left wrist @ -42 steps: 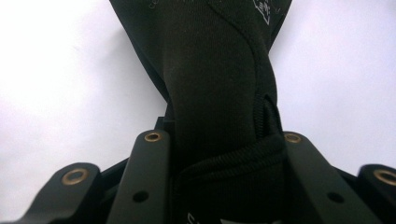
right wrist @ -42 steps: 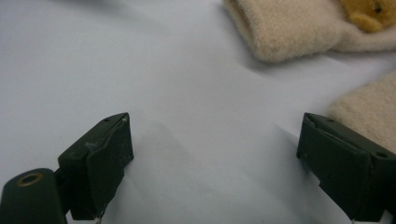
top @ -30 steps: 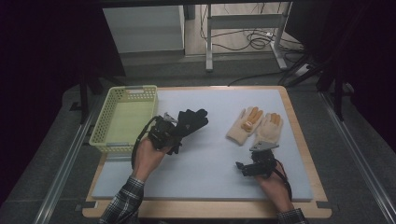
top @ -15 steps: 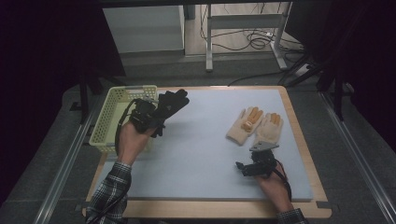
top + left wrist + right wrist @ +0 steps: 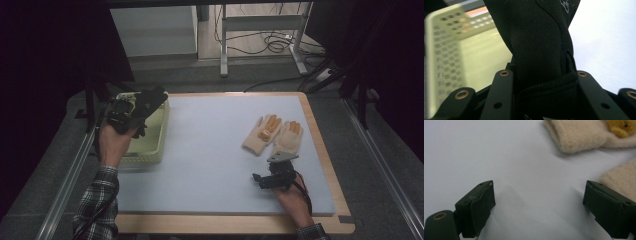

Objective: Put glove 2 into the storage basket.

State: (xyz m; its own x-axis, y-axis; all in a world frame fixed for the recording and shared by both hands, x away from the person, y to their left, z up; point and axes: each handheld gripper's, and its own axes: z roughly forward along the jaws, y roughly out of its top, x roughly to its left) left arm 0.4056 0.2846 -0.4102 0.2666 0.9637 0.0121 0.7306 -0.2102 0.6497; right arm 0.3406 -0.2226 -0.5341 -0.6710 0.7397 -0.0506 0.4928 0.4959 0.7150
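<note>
The person's left forearm, in a plaid sleeve, reaches up along the left edge of the surface, the left hand (image 5: 111, 142) raised and wrapped round the left hand-held gripper (image 5: 131, 107), whose jaws point away toward the far left corner and are clamped tight on black cloth. The right hand (image 5: 294, 197) lies low near the front right of the surface, holding the right hand-held gripper (image 5: 261, 180) level and aimed leftward, its grey plate on top. In the right gripper view its two black jaws stand wide apart with nothing between them.
</note>
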